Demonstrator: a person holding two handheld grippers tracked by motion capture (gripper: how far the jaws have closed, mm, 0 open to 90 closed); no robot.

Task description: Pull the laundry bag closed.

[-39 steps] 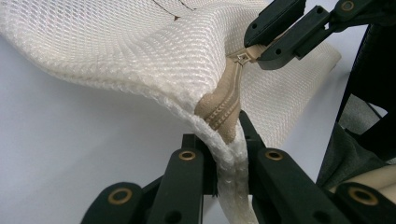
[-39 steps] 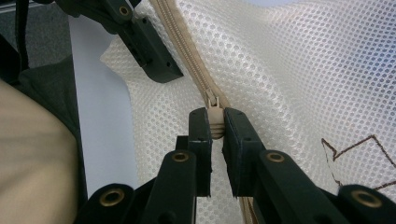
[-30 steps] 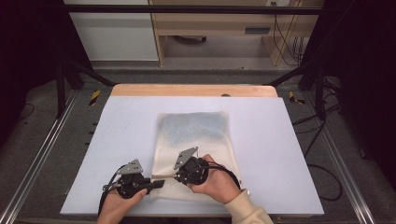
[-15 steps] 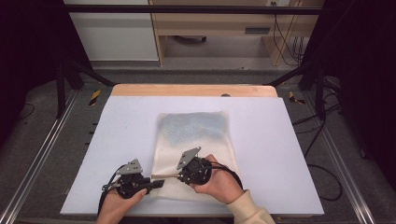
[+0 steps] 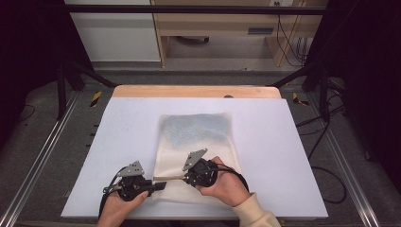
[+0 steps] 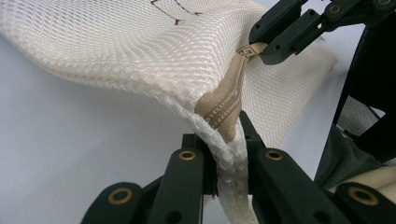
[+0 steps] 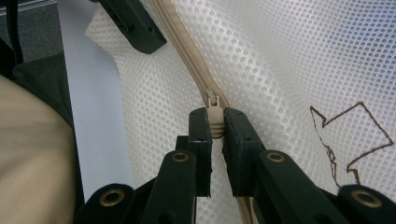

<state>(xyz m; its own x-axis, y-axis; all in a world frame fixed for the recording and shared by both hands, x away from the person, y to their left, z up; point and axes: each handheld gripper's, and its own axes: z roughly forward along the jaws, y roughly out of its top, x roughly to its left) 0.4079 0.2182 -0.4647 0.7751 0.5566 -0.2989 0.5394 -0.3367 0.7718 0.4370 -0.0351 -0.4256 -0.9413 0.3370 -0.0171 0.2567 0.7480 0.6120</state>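
At the near edge of the mesh bag [image 5: 196, 142], L gripper [image 6: 227, 151] clamps the corner taut so R gripper [image 7: 216, 128], pinching the zip pull [image 7: 214, 114], can slide it.

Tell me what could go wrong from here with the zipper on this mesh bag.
1. The right gripper pinches only the small zipper pull at its fingertips; a sideways tug could slip it out.
2. The left gripper clamps just the corner seam of the mesh bag; a hard pull may drag the seam free or bunch the zipper tape, jamming the slider.
3. The two grippers sit close together, so they could collide.
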